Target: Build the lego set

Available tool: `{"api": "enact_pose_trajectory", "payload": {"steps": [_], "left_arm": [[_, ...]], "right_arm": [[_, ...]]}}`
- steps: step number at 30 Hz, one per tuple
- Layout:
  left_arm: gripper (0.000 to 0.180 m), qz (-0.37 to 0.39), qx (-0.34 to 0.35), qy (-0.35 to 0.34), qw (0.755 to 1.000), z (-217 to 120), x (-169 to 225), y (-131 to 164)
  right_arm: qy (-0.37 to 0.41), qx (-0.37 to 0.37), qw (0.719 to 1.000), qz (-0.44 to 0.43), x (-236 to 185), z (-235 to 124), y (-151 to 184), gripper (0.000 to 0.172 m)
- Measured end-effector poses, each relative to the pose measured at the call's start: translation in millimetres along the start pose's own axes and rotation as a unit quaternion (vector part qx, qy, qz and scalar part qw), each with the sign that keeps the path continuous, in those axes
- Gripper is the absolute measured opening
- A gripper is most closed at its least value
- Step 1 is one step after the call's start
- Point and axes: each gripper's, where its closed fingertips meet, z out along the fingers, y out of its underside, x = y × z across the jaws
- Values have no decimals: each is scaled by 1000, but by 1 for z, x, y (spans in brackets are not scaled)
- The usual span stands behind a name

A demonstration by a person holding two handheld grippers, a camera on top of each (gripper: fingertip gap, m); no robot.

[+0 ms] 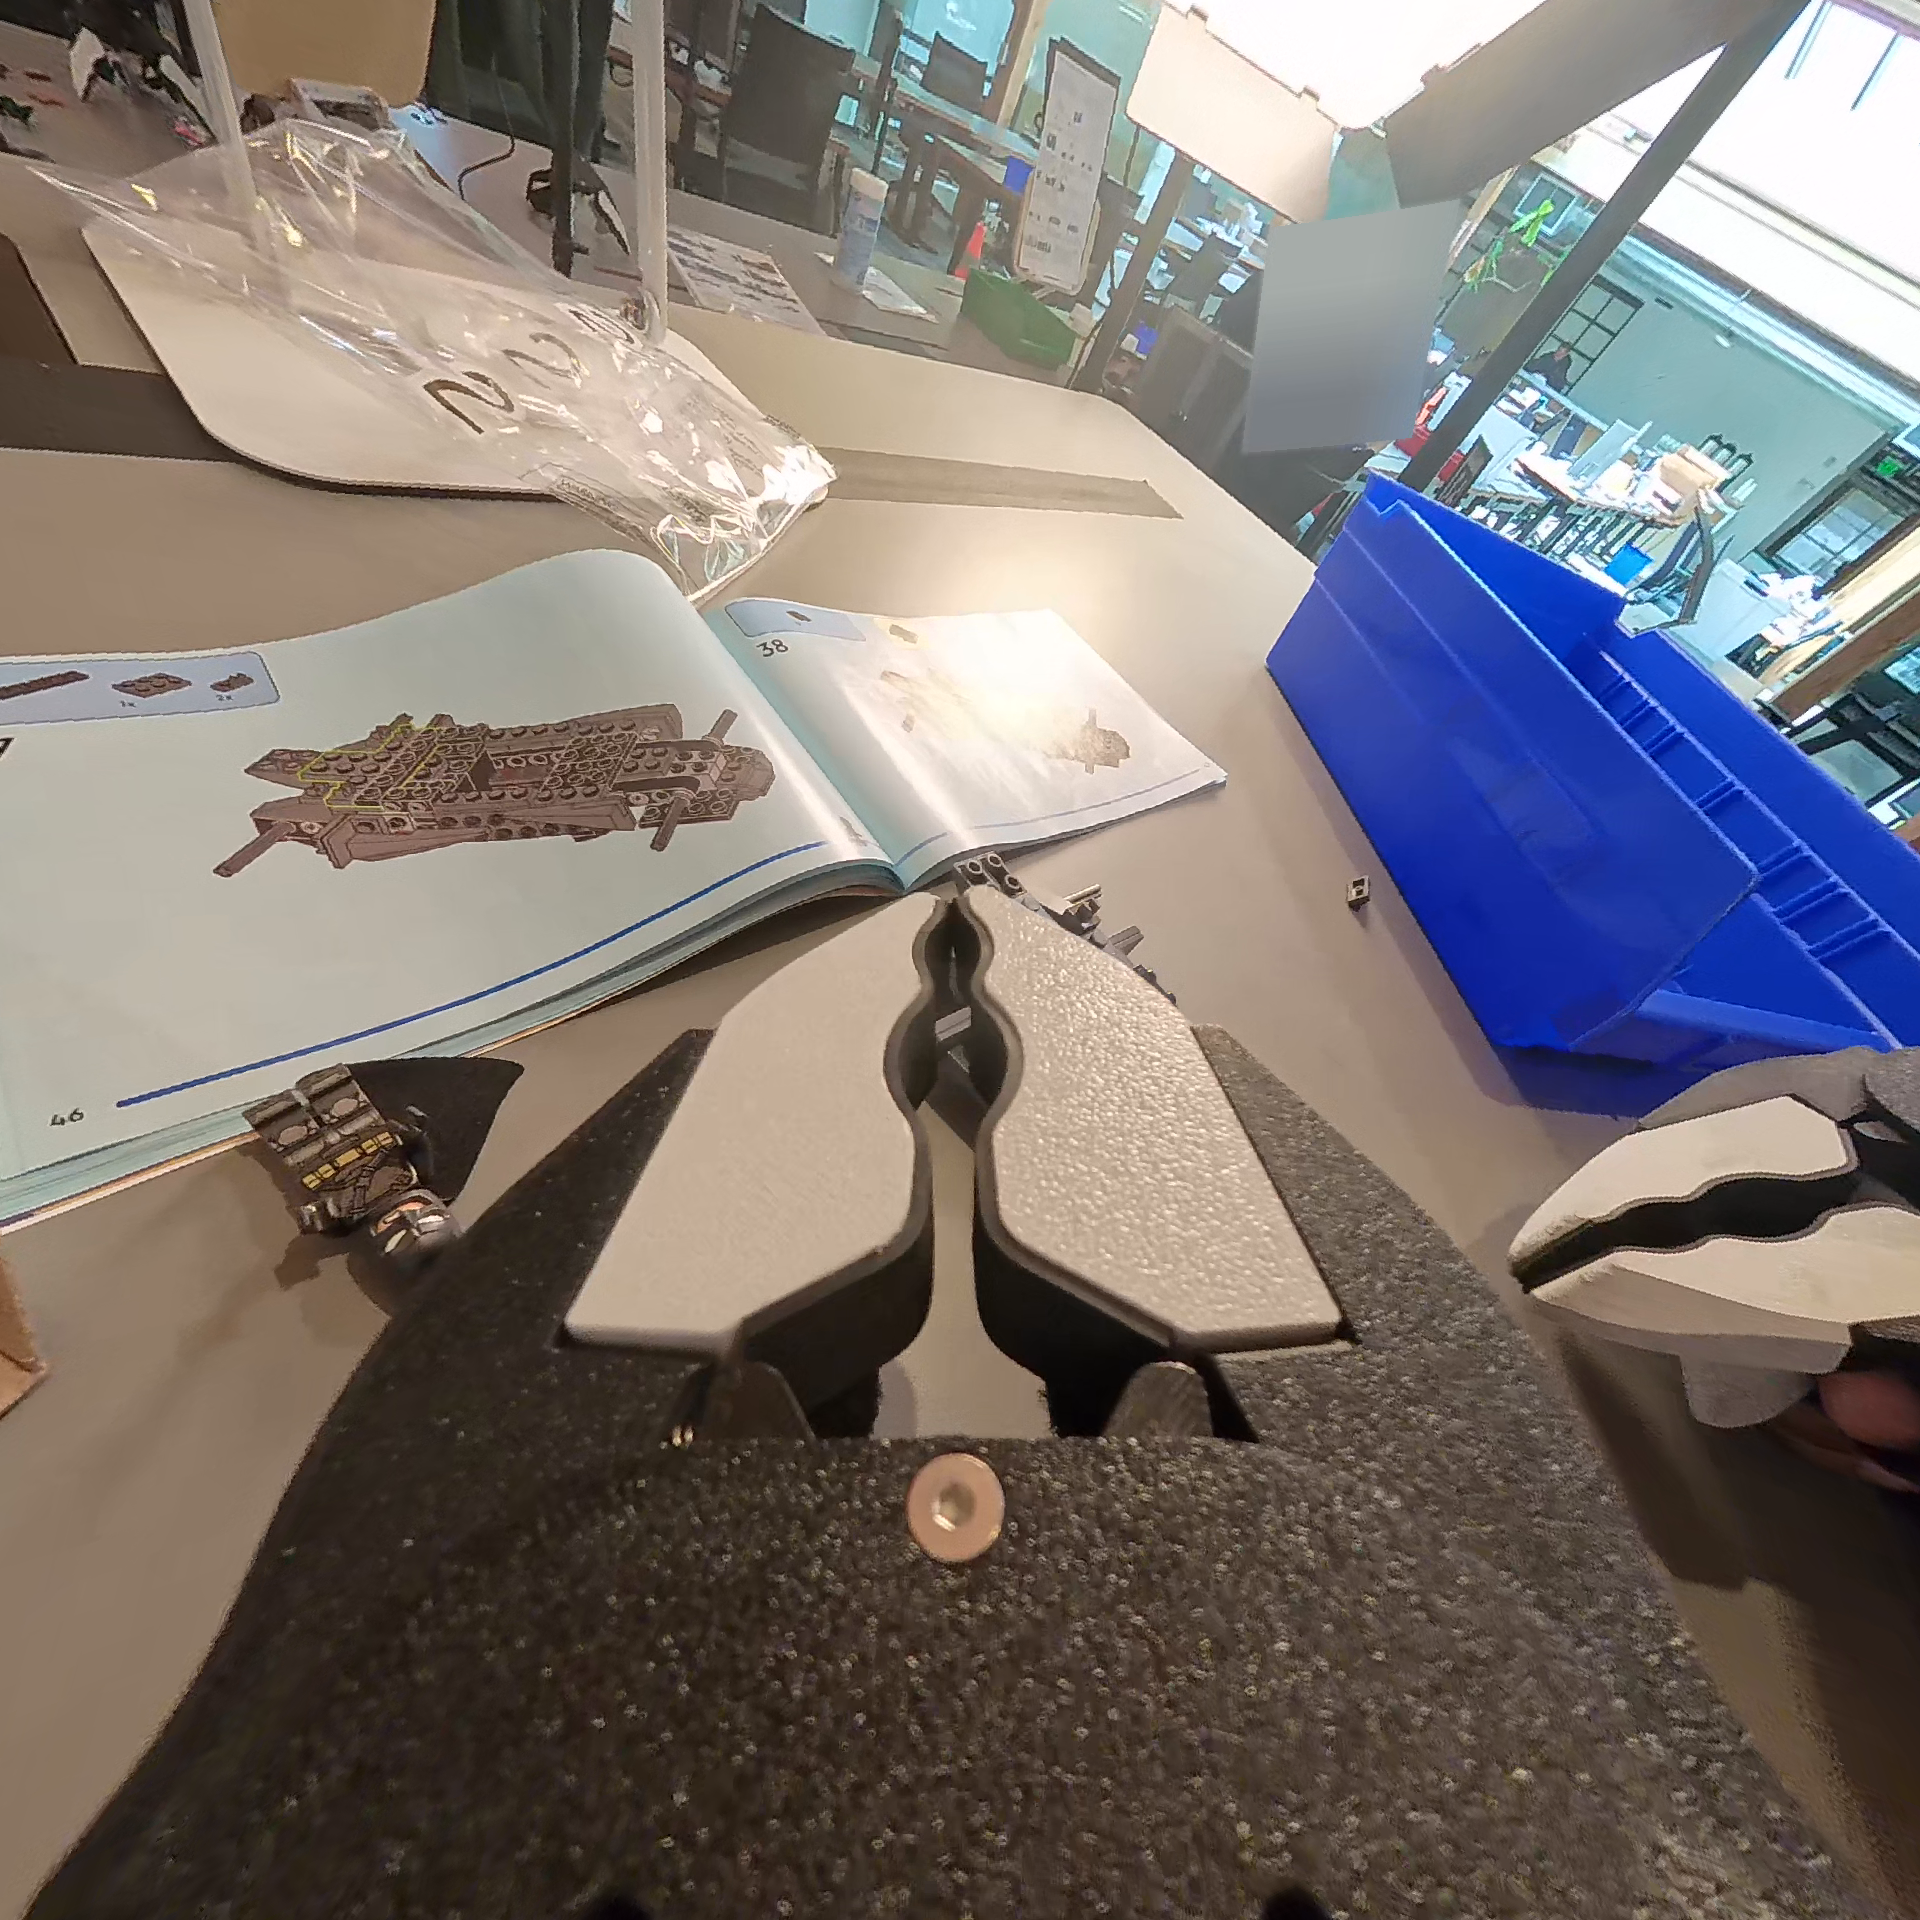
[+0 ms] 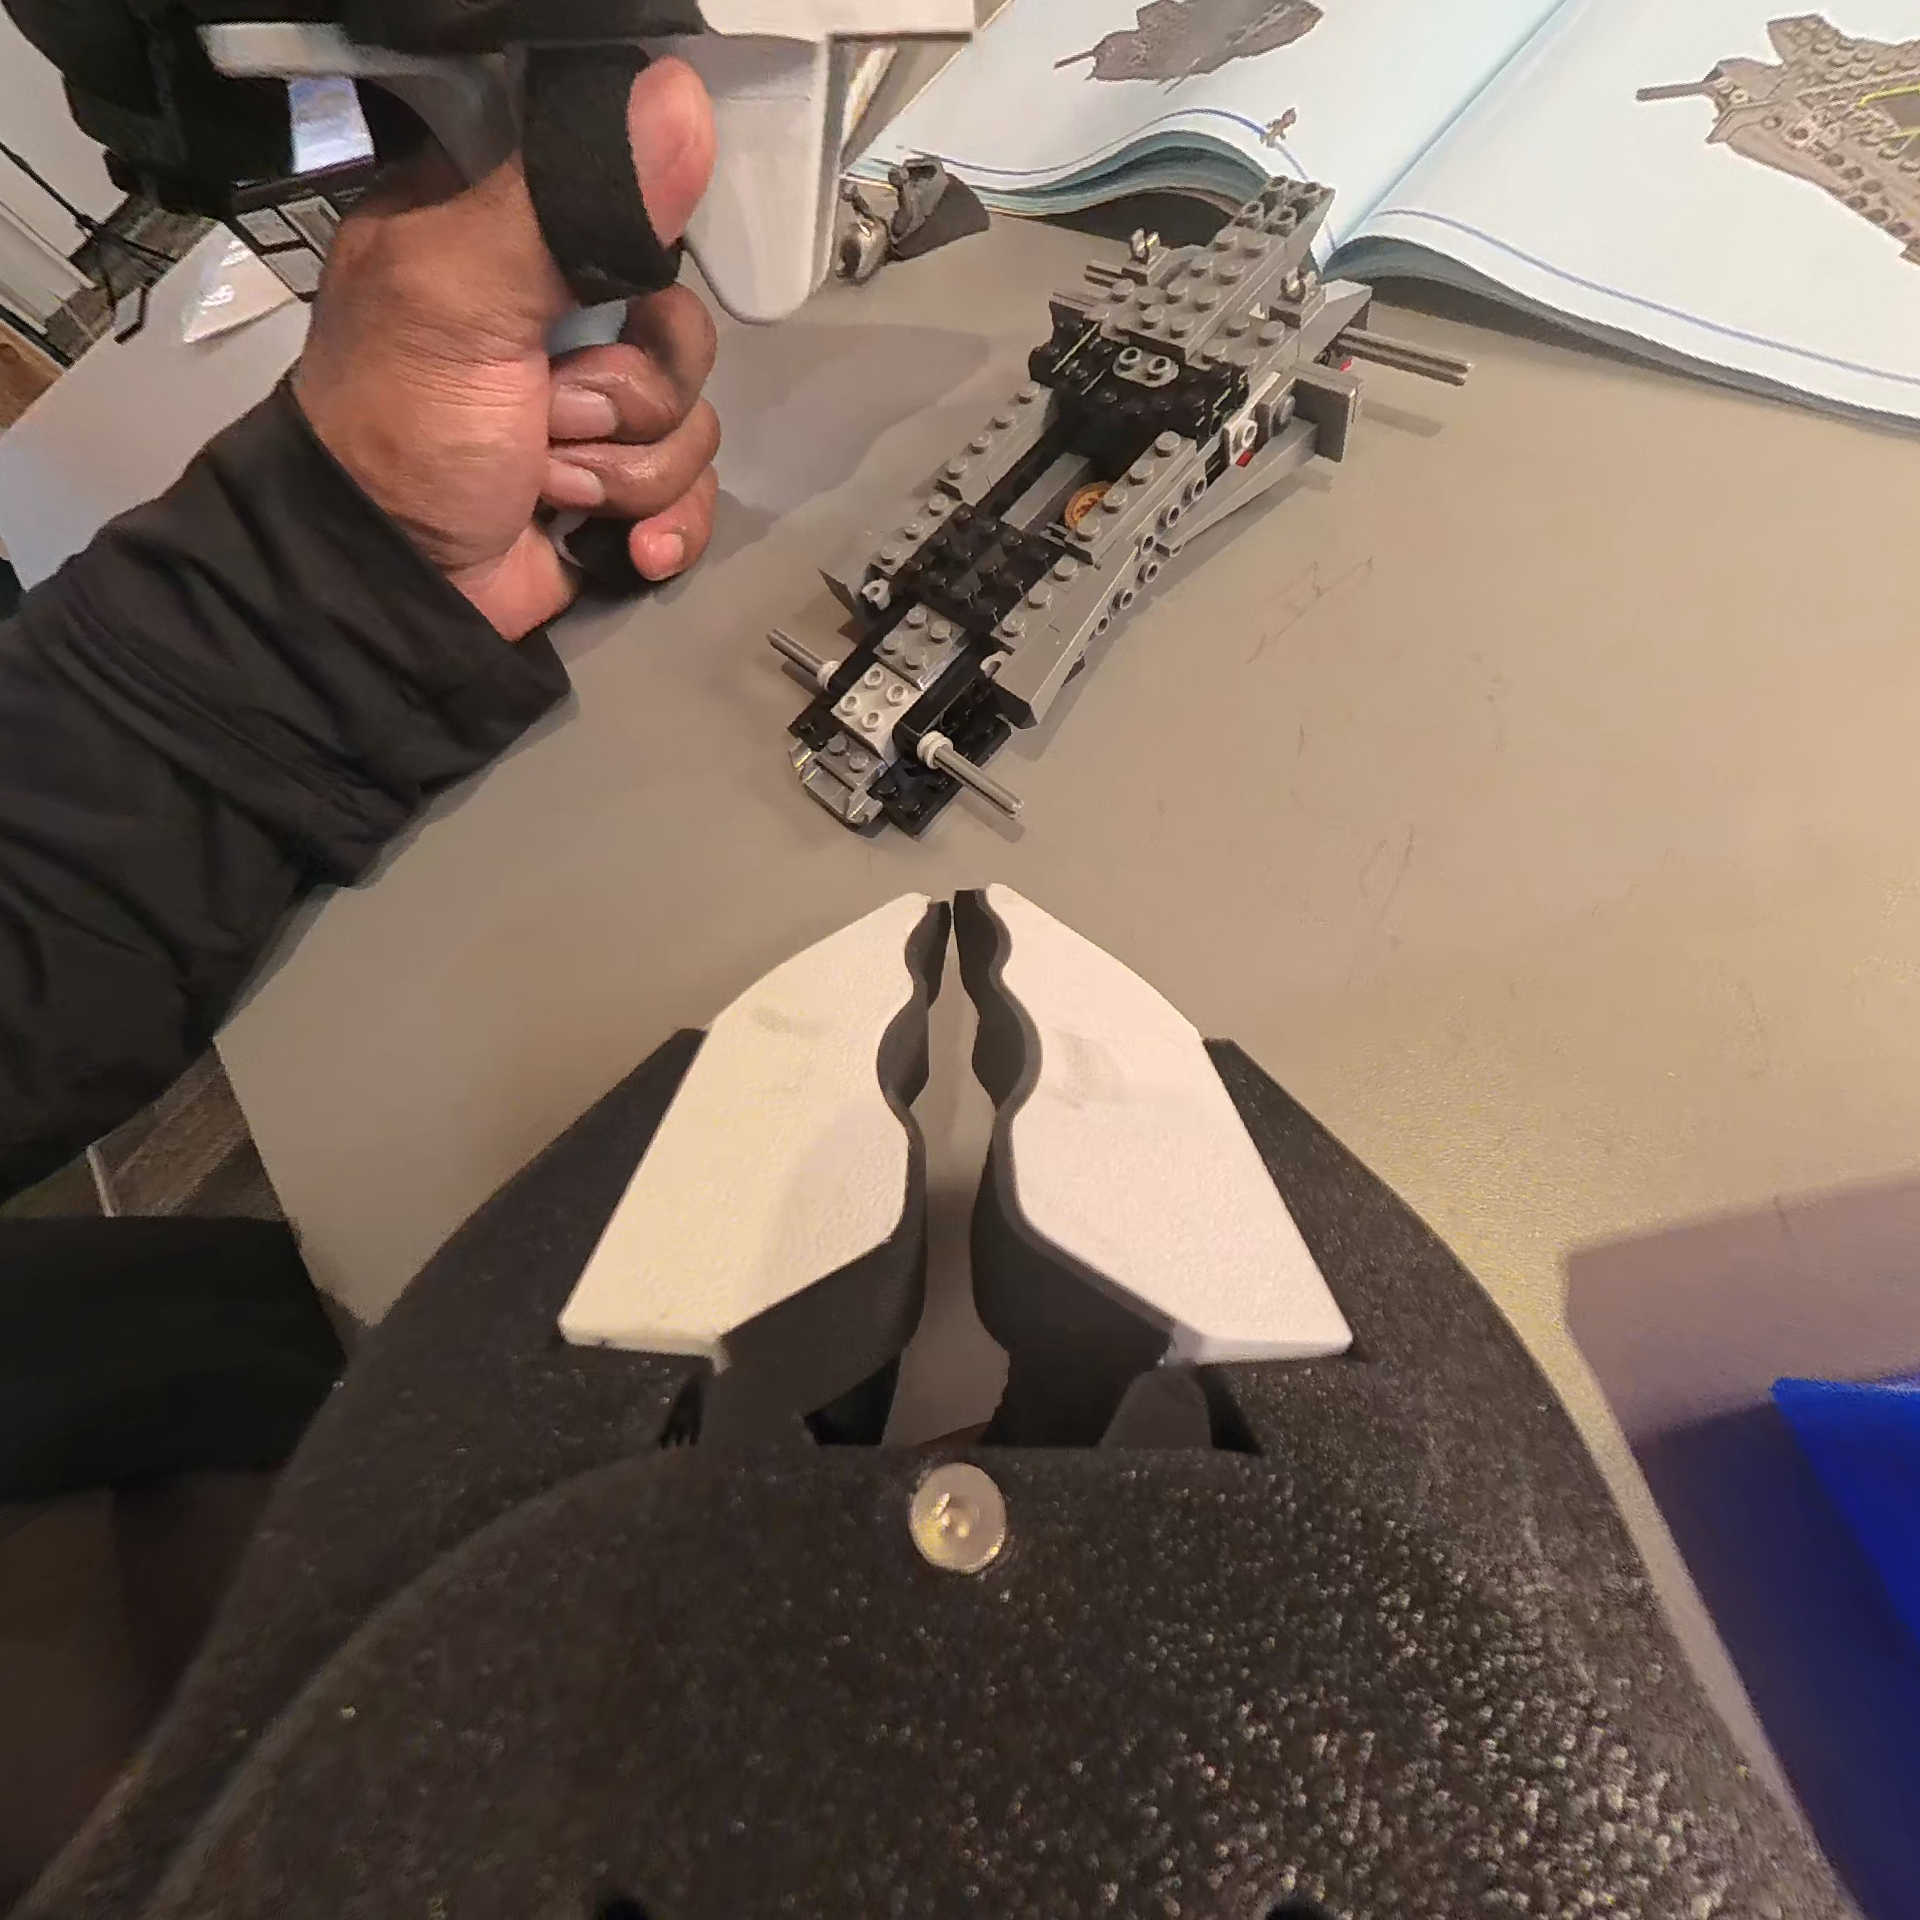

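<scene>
left gripper (image 1: 954,914) has its fingers pinched together at the tips with nothing between them, and it hangs low over the grey table (image 1: 1039,540). a grey and black brick model (image 1: 1081,920) sits right behind and under the tips, mostly hidden by the right finger, so this gripper is nearest to that. just past it lies the open instruction booklet (image 1: 520,790), flat on the table with a build diagram facing up, probably left open so the page can be read while working. a small dark minifigure (image 1: 353,1164) lies at the near left, half tucked under the booklet's near edge, beside a black fabric piece.

right gripper (image 2: 952,902) is nearly closed too, only a sliver of a gap between the pads and nothing in it. it points along the table at the near end of the brick model (image 2: 1081,520), close but apart. the model lies lengthwise away from it with thin axles sticking out both sides. on the left of that view the person's hand (image 2: 520,395) grips the handle of the left gripper, black sleeve resting on the table.

farther out: a blue plastic bin (image 1: 1558,810) along the right side, one tiny dark brick piece (image 1: 1358,891) loose on the table just in front of it, and a crumpled clear plastic bag (image 1: 499,343) on a white card at the far left.
</scene>
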Motion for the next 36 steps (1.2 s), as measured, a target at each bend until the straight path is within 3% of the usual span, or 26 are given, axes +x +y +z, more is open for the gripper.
{"api": "enact_pose_trajectory", "payload": {"steps": [12,17,21,25,36], "left_arm": [[0,-18,55,57,997,-14,8,-12],[1,-18,70,92,993,-20,15,-15],[2,-17,78,119,990,-23,21,-16],[3,-26,82,137,987,-28,26,-16],[14,-62,85,169,980,-39,34,-13]], "right_arm": [[59,-40,997,2,13,7,8,3],[83,-21,996,16,21,3,-6,4],[71,-24,996,51,18,8,-30,17],[108,-37,992,54,25,18,-47,26],[141,-60,984,93,32,38,-53,41]]}}
